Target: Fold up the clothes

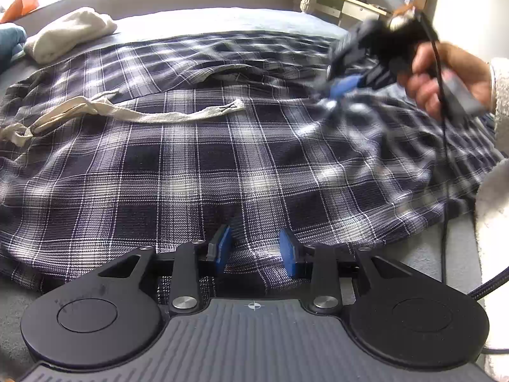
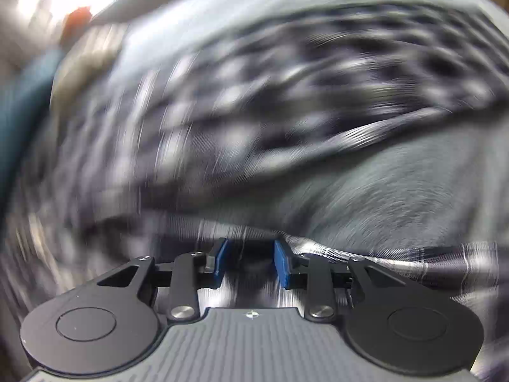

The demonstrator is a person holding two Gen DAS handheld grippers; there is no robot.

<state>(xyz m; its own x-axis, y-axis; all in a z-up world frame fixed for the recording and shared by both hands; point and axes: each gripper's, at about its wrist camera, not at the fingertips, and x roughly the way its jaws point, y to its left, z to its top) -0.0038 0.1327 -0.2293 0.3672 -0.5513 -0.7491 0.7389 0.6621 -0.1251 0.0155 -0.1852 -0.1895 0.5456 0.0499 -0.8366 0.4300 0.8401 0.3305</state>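
The left tool sits low at the near hem of the plaid pants, its blue pads spread with a ridge of the cloth rising between them; the pants lie spread across the grey bed, a cream drawstring trailing over the waistband; to the right, a hand carries the right tool, blurred, above a bunched part of the pants; its own blurred view shows its pads spread with plaid cloth between them; beyond, a folded white towel rests on the bed.
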